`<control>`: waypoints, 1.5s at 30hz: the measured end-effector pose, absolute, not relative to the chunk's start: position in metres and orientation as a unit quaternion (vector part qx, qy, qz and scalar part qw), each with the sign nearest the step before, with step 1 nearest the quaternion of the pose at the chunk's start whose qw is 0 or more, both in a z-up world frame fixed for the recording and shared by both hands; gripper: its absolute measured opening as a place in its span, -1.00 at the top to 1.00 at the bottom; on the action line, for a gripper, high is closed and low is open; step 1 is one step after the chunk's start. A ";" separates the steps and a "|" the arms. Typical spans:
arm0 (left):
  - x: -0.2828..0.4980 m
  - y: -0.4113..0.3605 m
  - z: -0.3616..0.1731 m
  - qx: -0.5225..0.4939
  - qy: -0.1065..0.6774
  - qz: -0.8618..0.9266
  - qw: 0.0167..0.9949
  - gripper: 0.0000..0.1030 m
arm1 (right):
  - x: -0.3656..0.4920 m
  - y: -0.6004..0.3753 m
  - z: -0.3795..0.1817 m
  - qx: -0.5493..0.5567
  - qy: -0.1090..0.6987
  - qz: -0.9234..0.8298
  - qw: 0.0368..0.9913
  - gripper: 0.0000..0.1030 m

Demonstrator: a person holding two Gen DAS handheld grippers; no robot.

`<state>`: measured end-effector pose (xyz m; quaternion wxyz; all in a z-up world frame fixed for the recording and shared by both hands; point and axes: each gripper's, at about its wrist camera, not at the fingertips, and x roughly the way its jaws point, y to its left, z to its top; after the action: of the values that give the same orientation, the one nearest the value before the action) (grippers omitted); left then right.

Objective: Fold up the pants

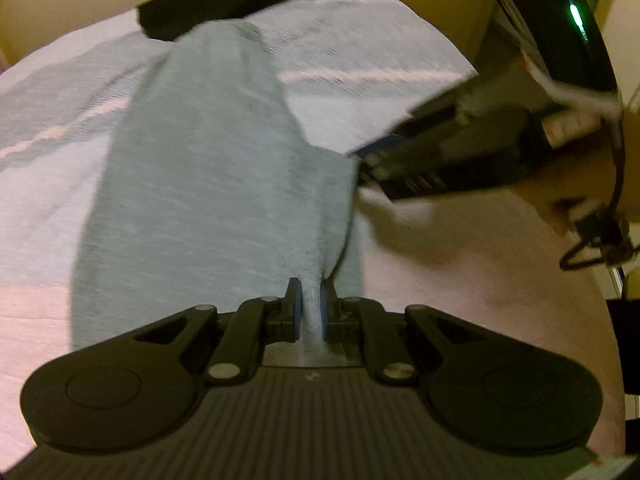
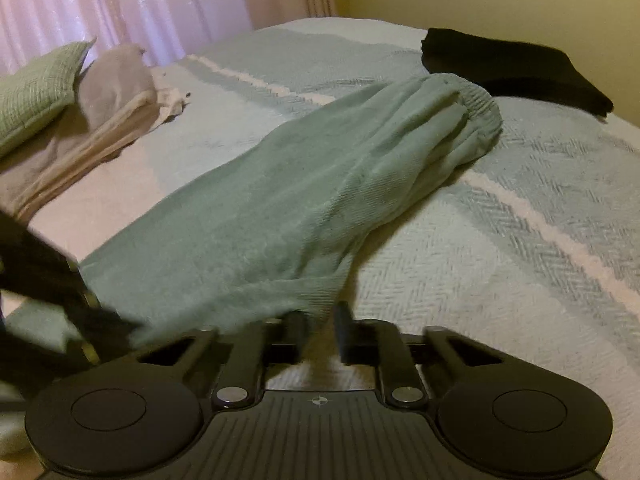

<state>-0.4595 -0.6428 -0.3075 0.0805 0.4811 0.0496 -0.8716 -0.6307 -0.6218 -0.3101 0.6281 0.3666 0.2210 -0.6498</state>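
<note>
Pale teal pants (image 1: 208,184) lie lengthwise on the bed, their elastic waistband (image 2: 472,112) at the far end. My left gripper (image 1: 310,294) is shut on a pinch of the near pants edge, which rises between its pads. In the right wrist view my right gripper (image 2: 320,322) stands open; bedspread shows between its fingers, and the pants hem (image 2: 256,296) lies against its left fingertip. From the left wrist view the right gripper (image 1: 366,168) appears blurred, at the right edge of the pants. The left gripper (image 2: 76,300) shows as a dark blur at the pants' near left corner.
A folded black garment (image 2: 512,68) lies beyond the waistband near the bed's far edge. A green pillow (image 2: 32,88) and a heap of grey and beige clothes (image 2: 108,96) lie at the left. The striped bedspread (image 2: 500,264) is bare to the right. A hand (image 1: 572,184) holds the right gripper.
</note>
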 end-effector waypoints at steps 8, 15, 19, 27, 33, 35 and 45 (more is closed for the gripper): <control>-0.449 -0.618 -0.330 0.508 0.058 -0.854 0.099 0.73 | -0.675 -0.590 -0.316 0.442 0.228 -0.661 0.562 0.88; -0.391 -0.615 -0.312 0.489 0.131 -0.832 0.228 0.72 | -0.649 -0.613 -0.268 0.362 0.247 -0.618 0.653 0.02; -0.341 -0.615 -0.311 0.474 0.193 -0.791 0.336 0.67 | -0.635 -0.662 -0.280 0.333 0.263 -0.552 0.717 0.02; -0.216 -0.582 -0.336 0.480 0.276 -0.649 0.522 0.65 | -0.643 -0.707 -0.315 0.303 0.336 -0.534 0.714 0.02; -0.147 -0.542 -0.327 0.473 0.278 -0.588 0.594 0.61 | -0.575 -0.674 -0.289 0.263 0.355 -0.470 0.764 0.01; -0.121 -0.532 -0.328 0.462 0.281 -0.585 0.605 0.61 | -0.535 -0.656 -0.286 0.259 0.360 -0.419 0.792 0.01; -0.033 -0.521 -0.350 0.394 0.302 -0.661 0.563 0.23 | -0.357 -0.568 -0.303 0.227 0.415 -0.330 0.817 -0.01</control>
<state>-0.0332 -0.5207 -0.3504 0.5627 0.3939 0.3024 -0.6609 -0.3574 -0.5680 -0.3033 0.8170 0.2268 0.4147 -0.3302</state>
